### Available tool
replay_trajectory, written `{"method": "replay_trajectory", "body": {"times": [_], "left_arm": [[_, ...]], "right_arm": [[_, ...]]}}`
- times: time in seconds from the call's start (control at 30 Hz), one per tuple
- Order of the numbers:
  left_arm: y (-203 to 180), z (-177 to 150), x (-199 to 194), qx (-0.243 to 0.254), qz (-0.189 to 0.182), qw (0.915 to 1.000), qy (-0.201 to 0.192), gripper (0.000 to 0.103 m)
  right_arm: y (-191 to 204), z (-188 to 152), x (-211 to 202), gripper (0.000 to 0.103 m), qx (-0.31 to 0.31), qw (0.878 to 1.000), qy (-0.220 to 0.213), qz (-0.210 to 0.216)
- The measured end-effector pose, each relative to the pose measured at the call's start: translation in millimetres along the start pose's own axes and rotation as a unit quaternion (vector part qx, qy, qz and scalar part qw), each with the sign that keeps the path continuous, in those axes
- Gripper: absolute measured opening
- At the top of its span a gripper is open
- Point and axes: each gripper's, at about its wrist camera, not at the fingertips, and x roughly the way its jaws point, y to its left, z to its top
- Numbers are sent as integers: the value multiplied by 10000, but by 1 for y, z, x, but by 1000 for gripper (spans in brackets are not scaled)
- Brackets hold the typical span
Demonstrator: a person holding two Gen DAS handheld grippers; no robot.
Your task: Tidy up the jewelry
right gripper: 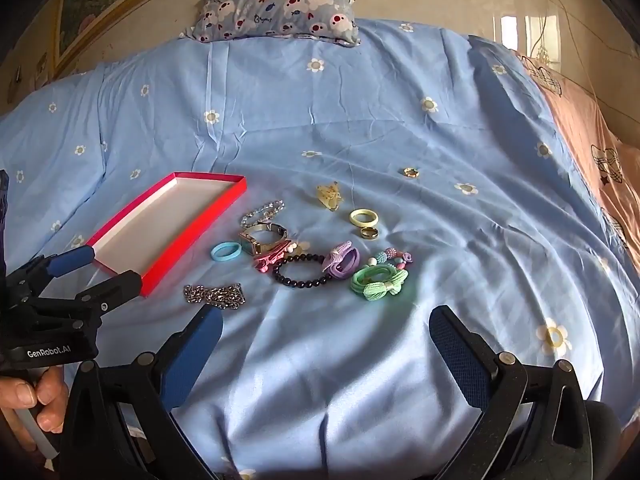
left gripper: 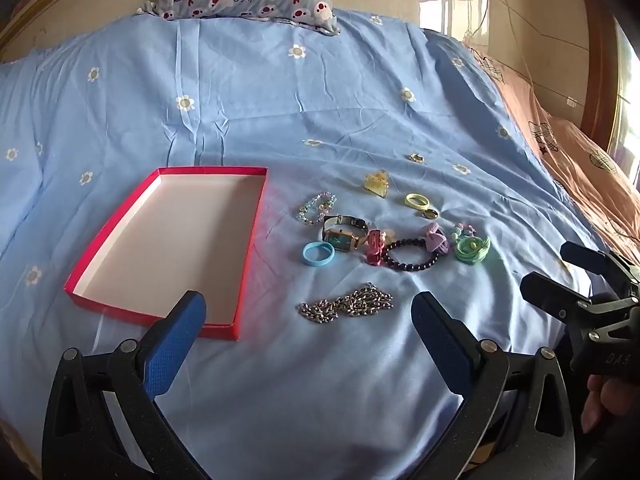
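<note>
Both pairs of jaws stand spread wide with nothing between them: the left gripper hangs over bare sheet just short of the jewelry, and the right gripper does the same a little to its right, both tilted down toward the bed.

The jewelry lies scattered on the light blue flowered bedsheet. Nearest the left gripper is a heap of silver metal chain. Beyond it sit a sky-blue plastic bangle, a gold rectangular-faced wristwatch, a pink hair clip, a dark beaded bracelet, a lilac fabric hair tie and a green corded hair tie with a bow. Farther back are a clear crystal bead bracelet, a yellow translucent claw clip, a pale yellow ring-shaped bangle with a small dark metal ring just beside it, and a small gold ring well apart from the rest.

The shallow red cardboard box lid with a white inside lies to the left of the pile, with nothing in it.

So no piece is sorted yet; the step in hand looks like the approach to a first pick. The chain is closest, but it is limp and heaped, so a low pinch across its bulk is likely needed before carrying it left over the box rim.
</note>
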Motion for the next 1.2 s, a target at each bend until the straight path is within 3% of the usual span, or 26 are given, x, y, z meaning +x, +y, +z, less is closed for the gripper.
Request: {"method": "replay_trajectory", "body": {"times": [1.2], "left_arm": [[0, 3, -4, 20, 92, 10000, -24, 103]], "right_arm": [[0, 0, -3, 103, 109, 9996, -60, 241]]}}
